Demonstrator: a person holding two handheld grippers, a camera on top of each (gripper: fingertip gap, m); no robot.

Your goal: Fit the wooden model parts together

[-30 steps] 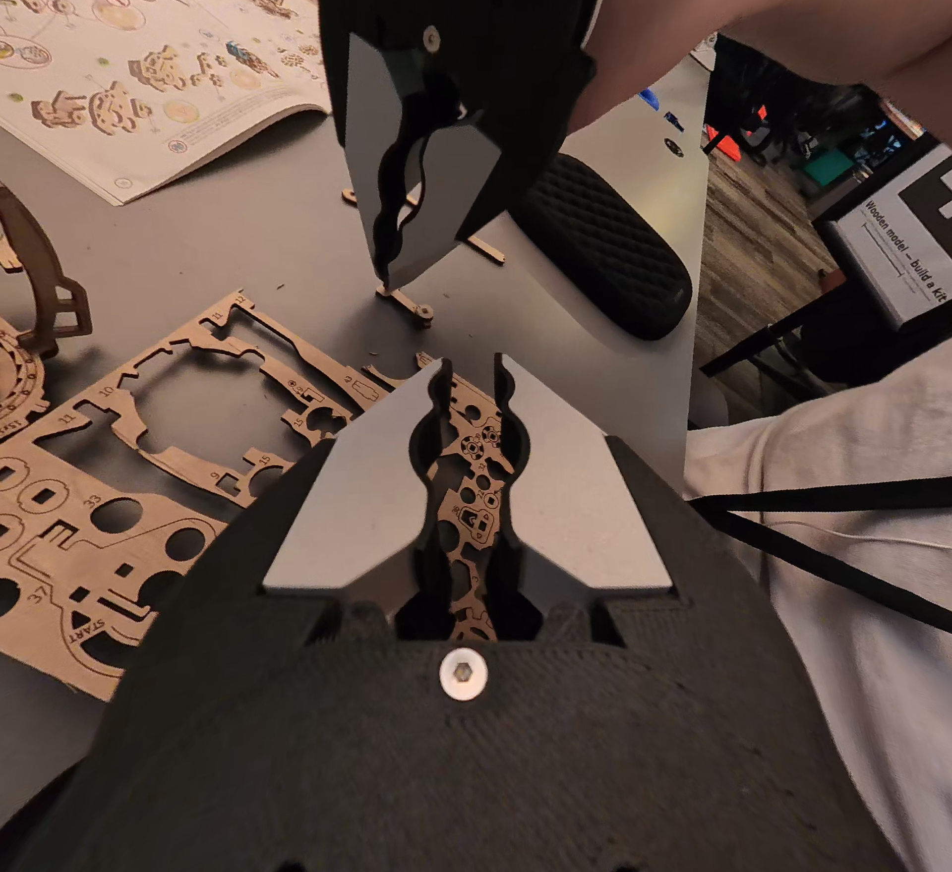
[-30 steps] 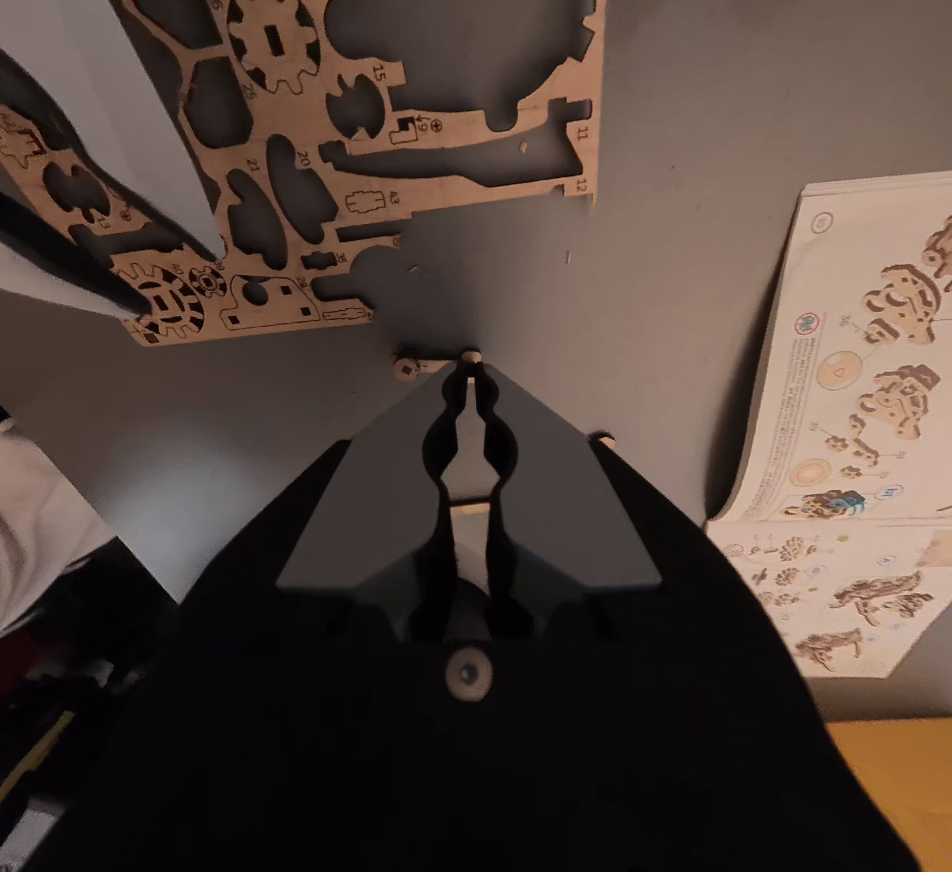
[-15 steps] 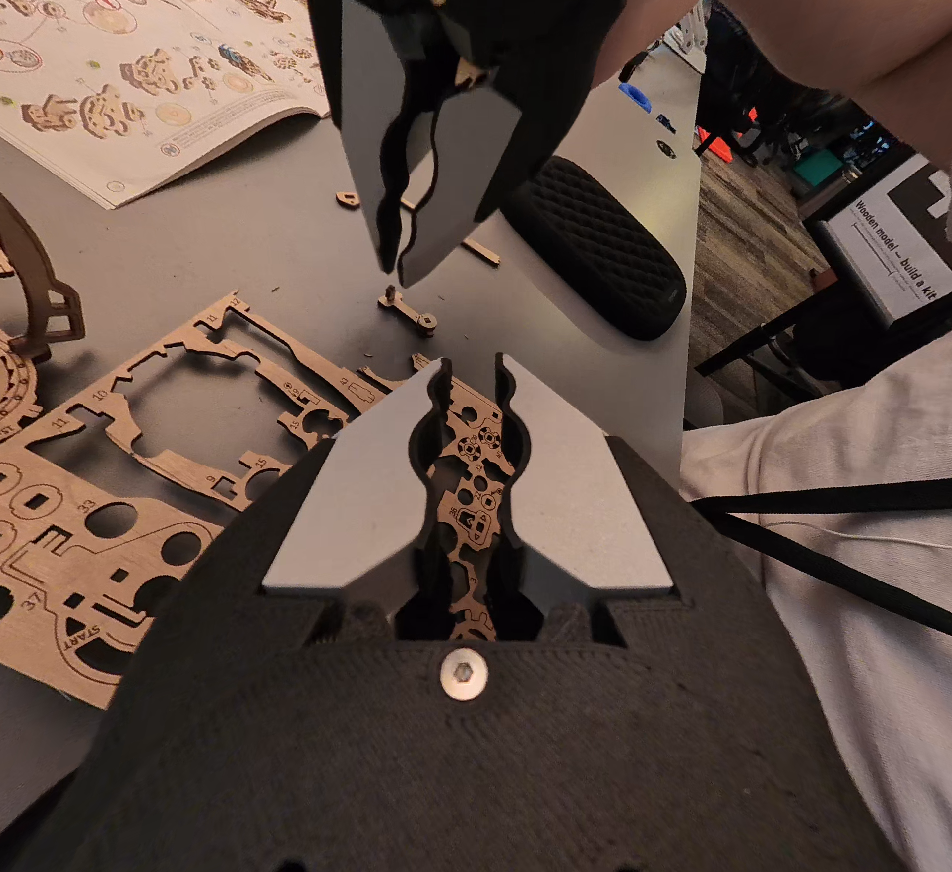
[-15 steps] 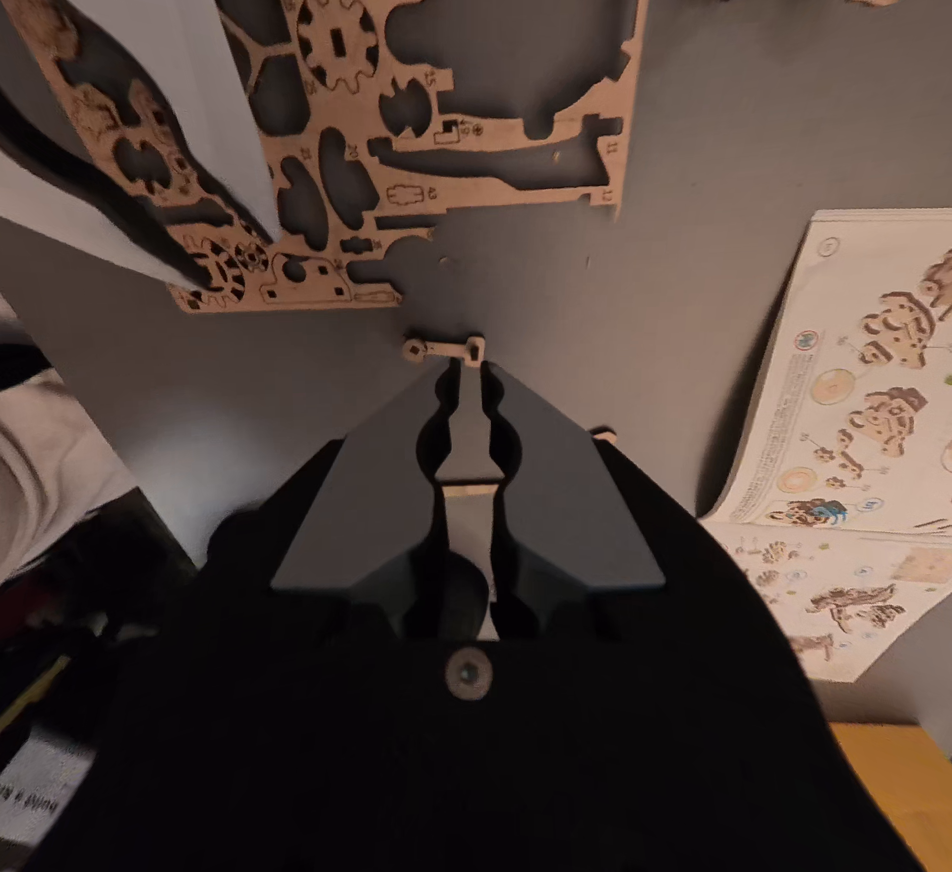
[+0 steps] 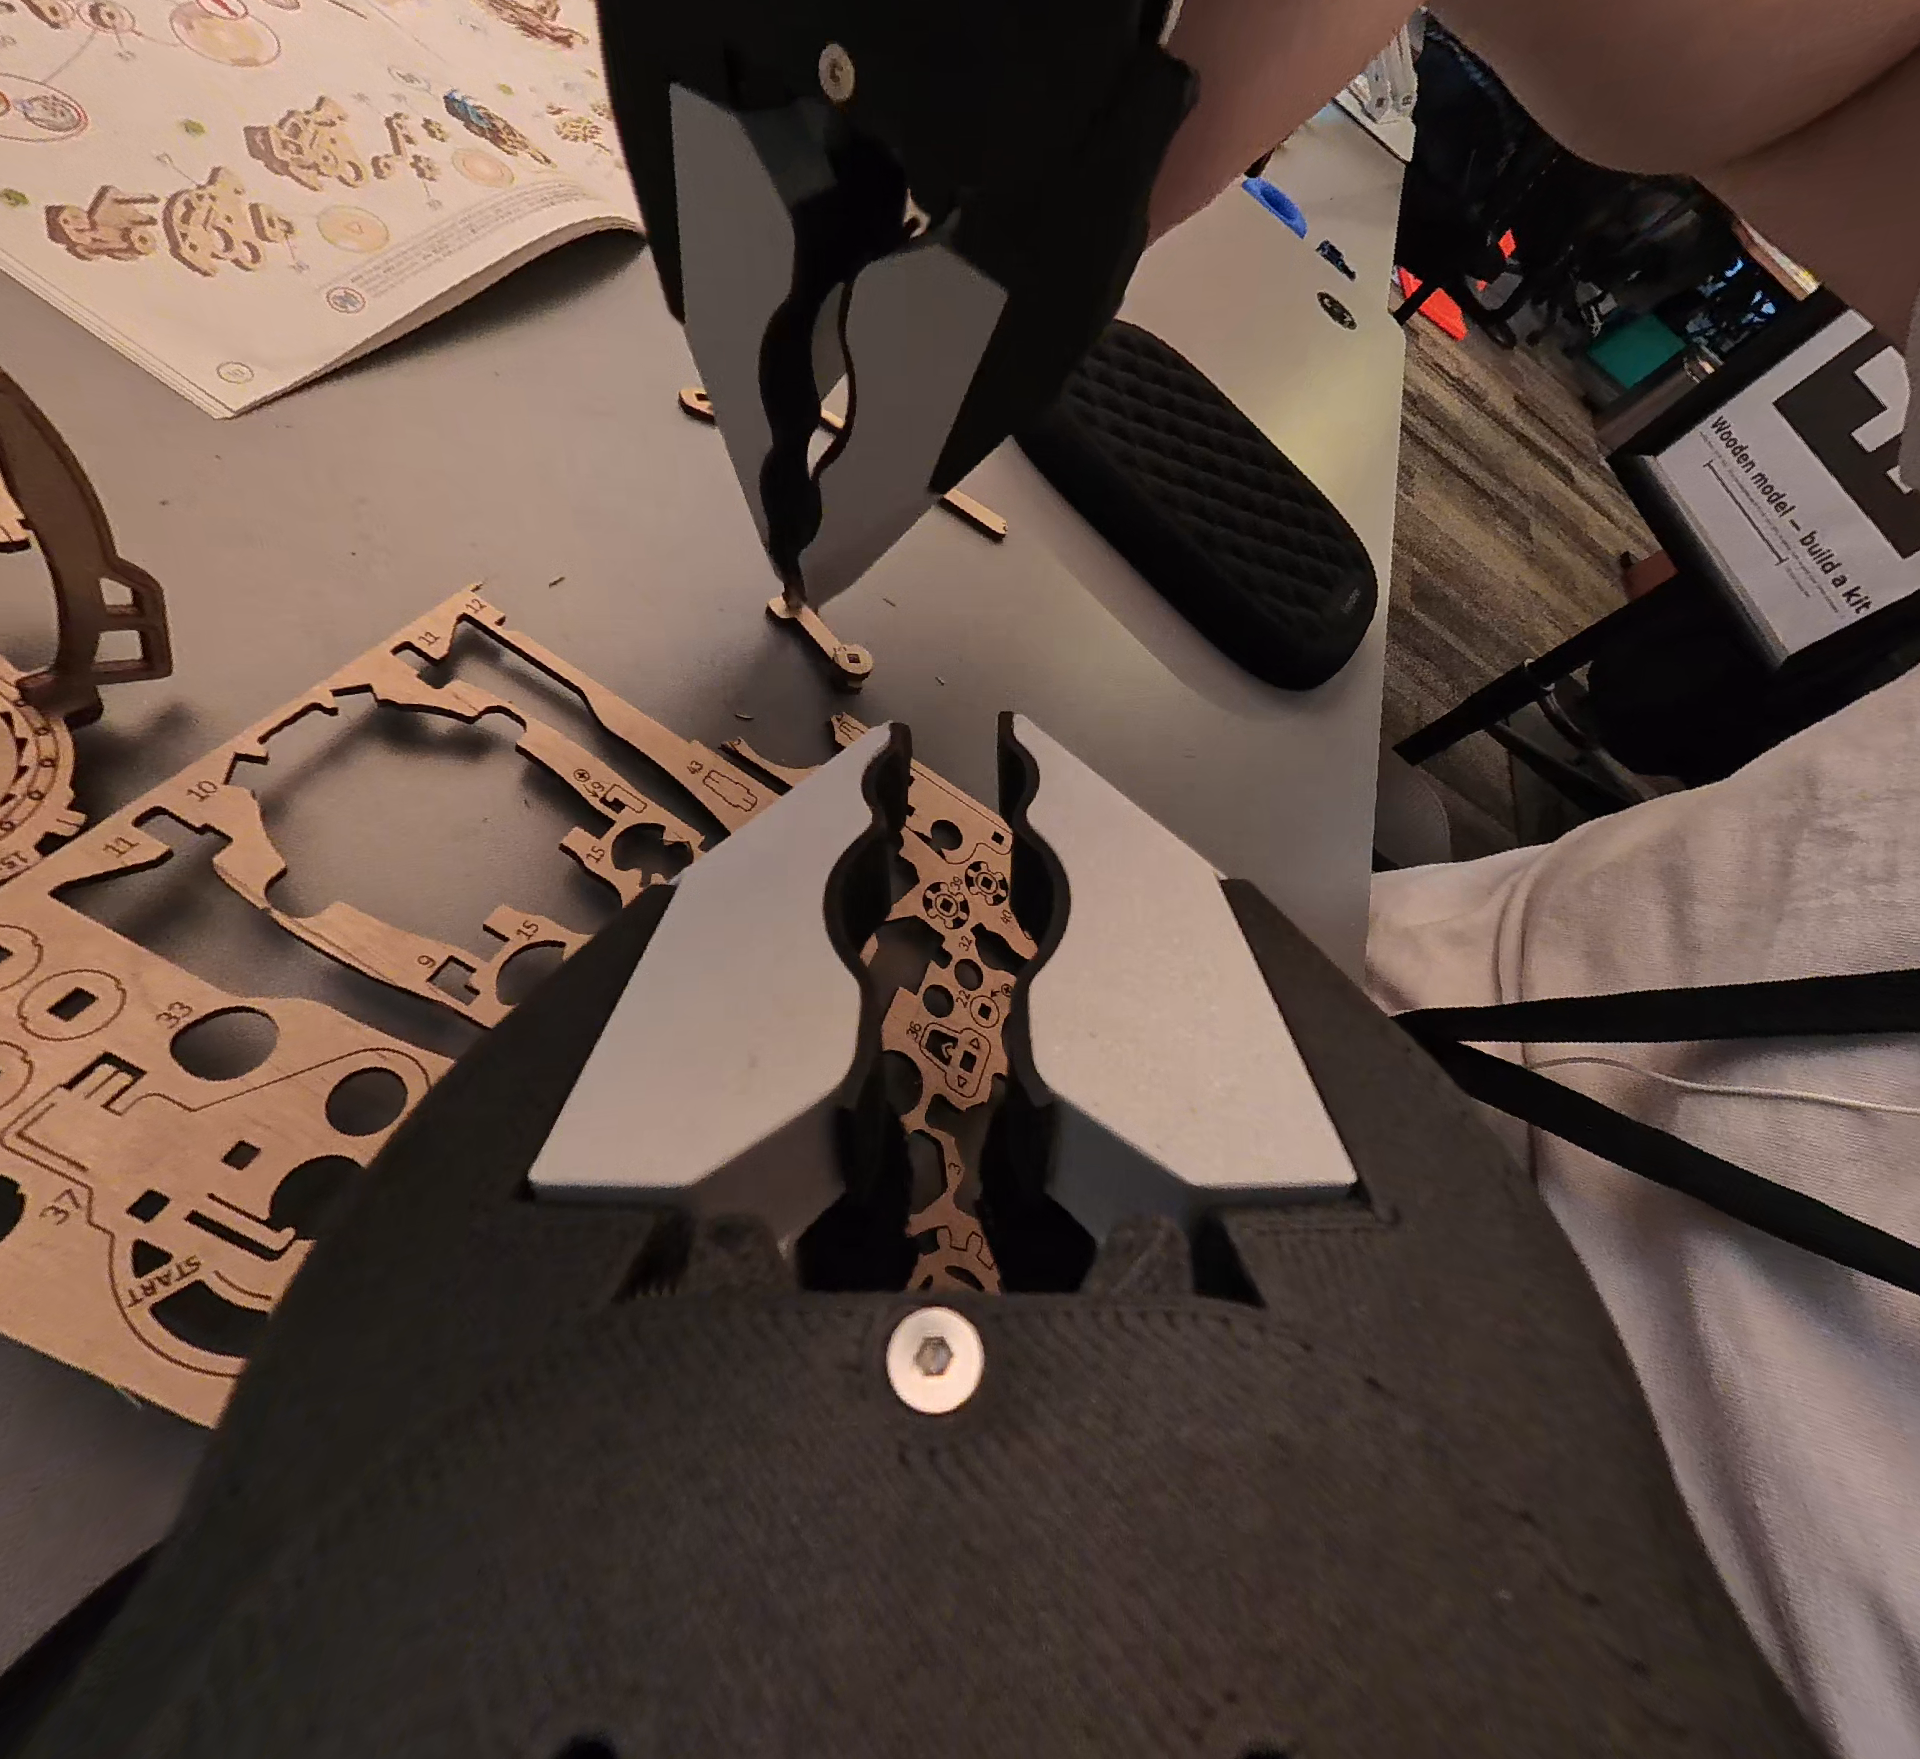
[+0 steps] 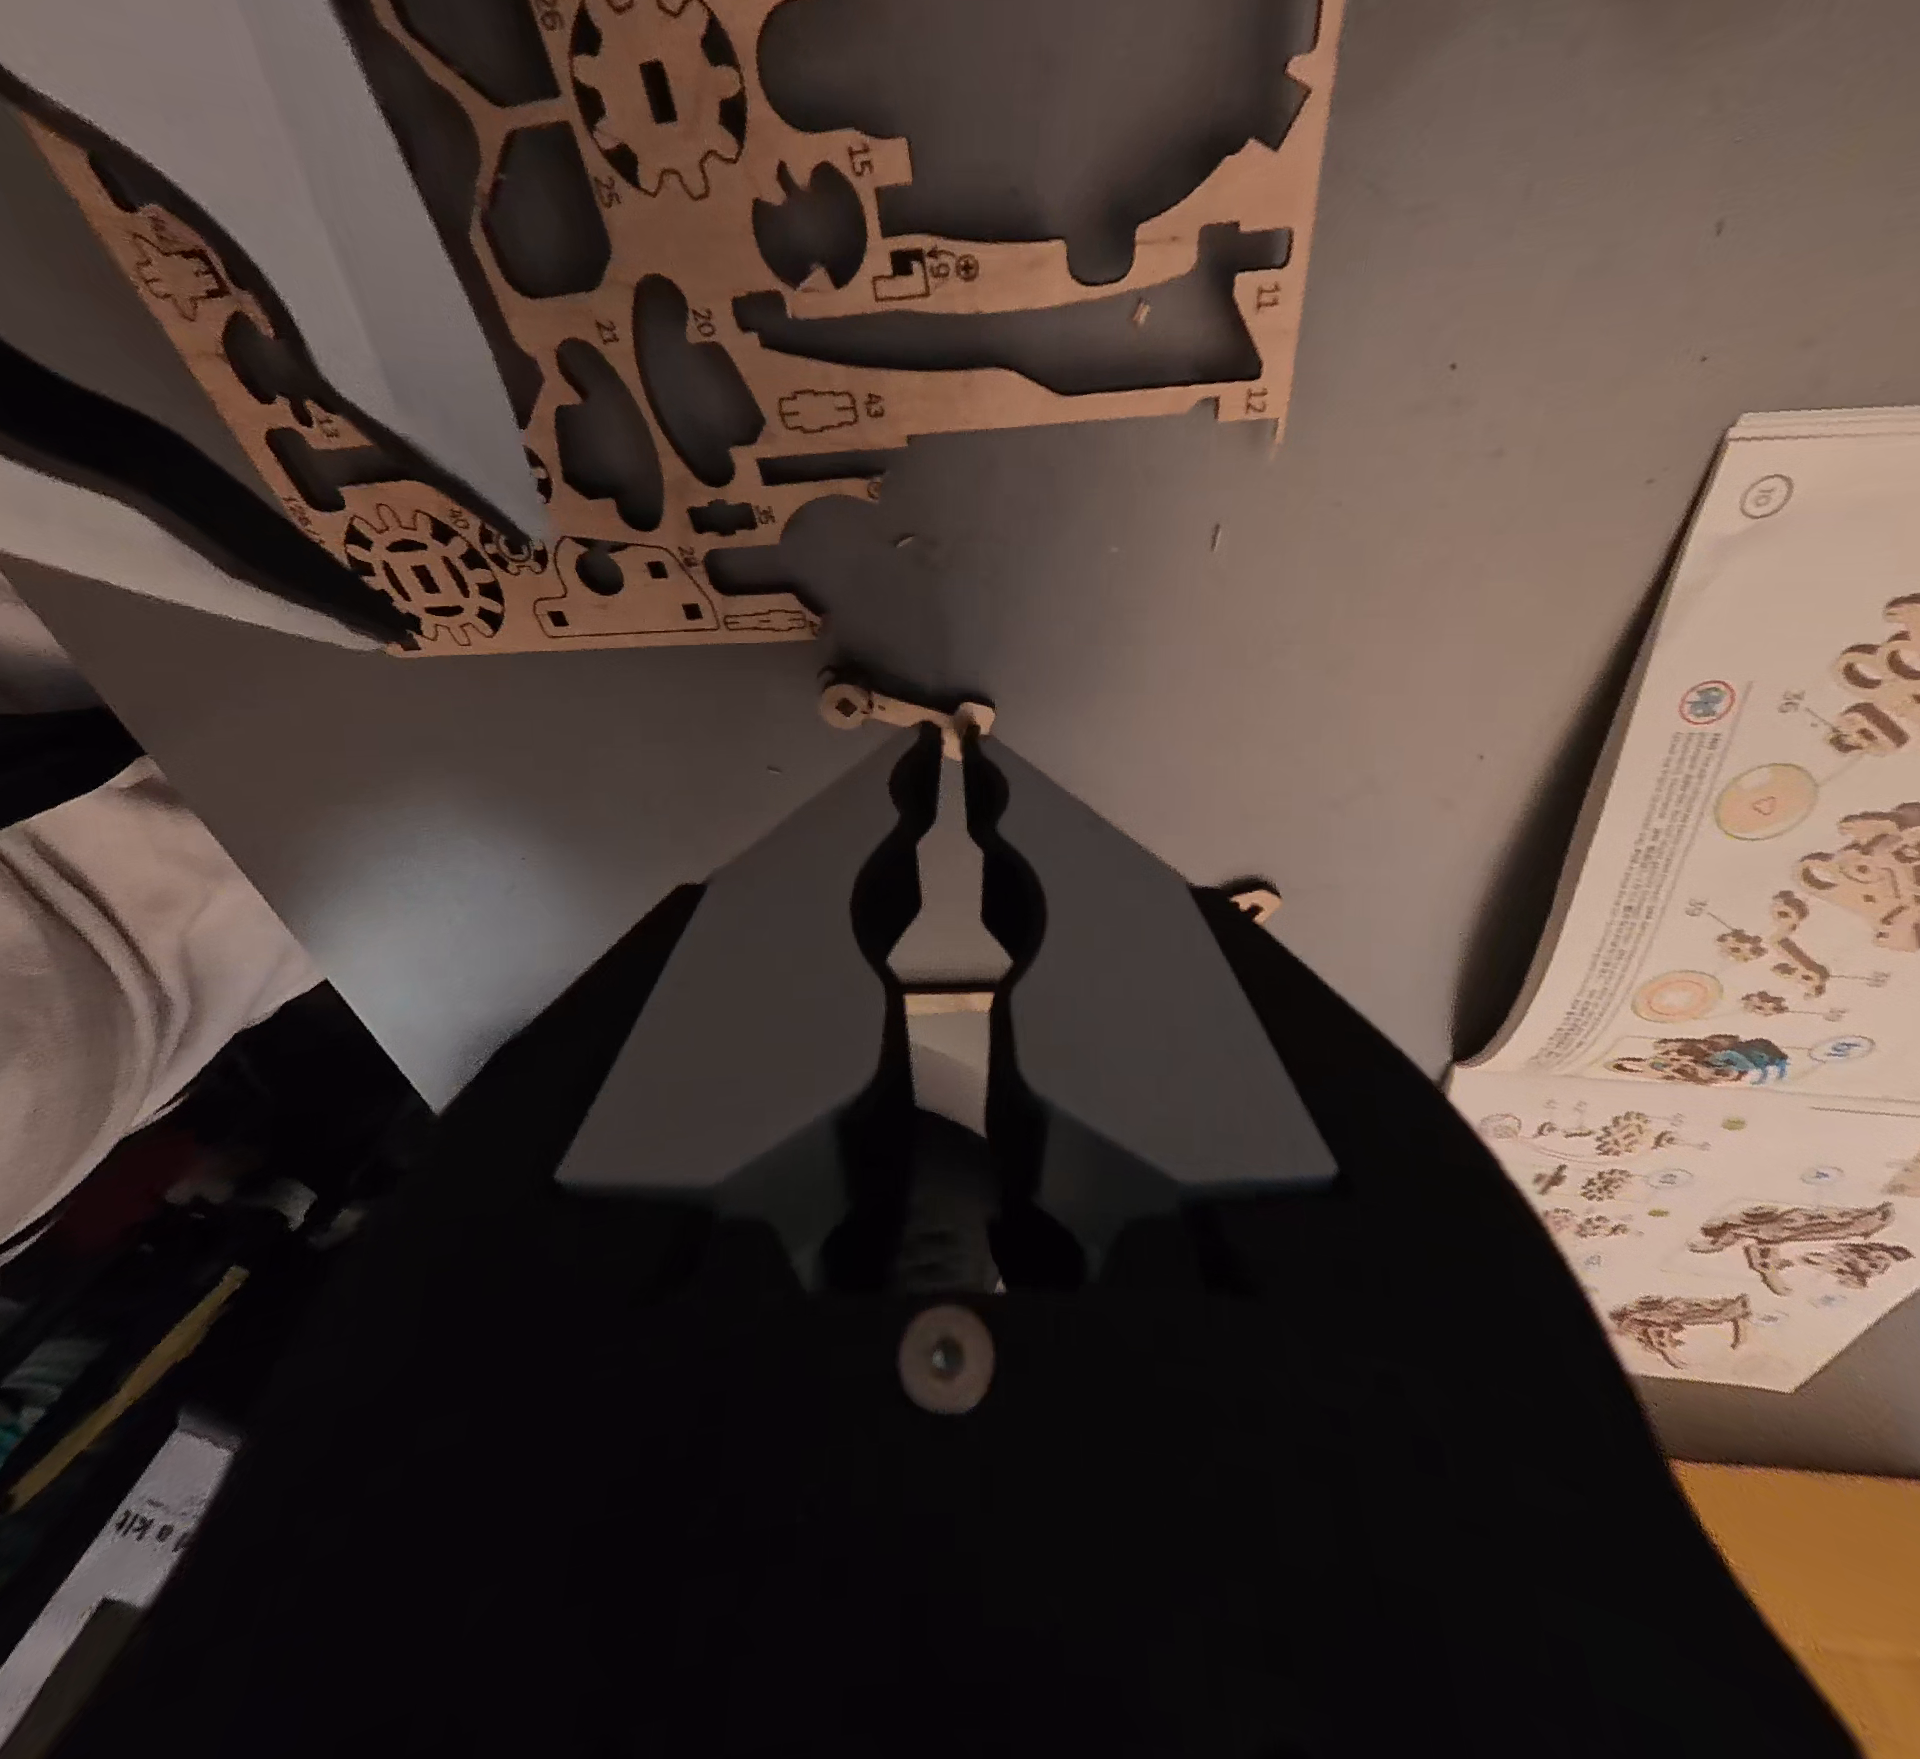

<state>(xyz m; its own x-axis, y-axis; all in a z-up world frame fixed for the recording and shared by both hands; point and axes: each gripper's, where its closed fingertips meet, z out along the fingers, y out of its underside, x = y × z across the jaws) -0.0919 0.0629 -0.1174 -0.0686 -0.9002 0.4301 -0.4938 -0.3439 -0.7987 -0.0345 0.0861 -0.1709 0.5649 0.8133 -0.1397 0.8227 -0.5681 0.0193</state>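
Note:
A small wooden lever [image 5: 826, 641] lies on the grey table [image 5: 436, 504]; it also shows in the right wrist view [image 6: 883, 710]. My right gripper [image 5: 792, 571] points straight down at the lever's far end. Its jaws are nearly closed on a small wooden pin [image 5: 795, 589] that stands on that end, and the gripper [image 6: 951, 745] shows the same from above. My left gripper [image 5: 951, 743] is open a little and empty, just above the near corner of a laser-cut wooden sheet [image 5: 343, 878]. The sheet [image 6: 935, 182] holds gears and several empty cut-outs.
An open instruction booklet [image 5: 260, 151] lies at the back. A black padded rest [image 5: 1205, 504] sits near the table's right edge. Loose wooden sticks [image 5: 971, 509] lie behind the right gripper. A dark partly built model [image 5: 94, 587] stands at the far left. A person's white shirt [image 5: 1662, 1190] is at right. Spacing between my two grippers at the tips: around 8 centimeters.
The right gripper rose off the lever half a second ago and has come back down onto the lever's end. The left gripper and the sheet have stayed put.

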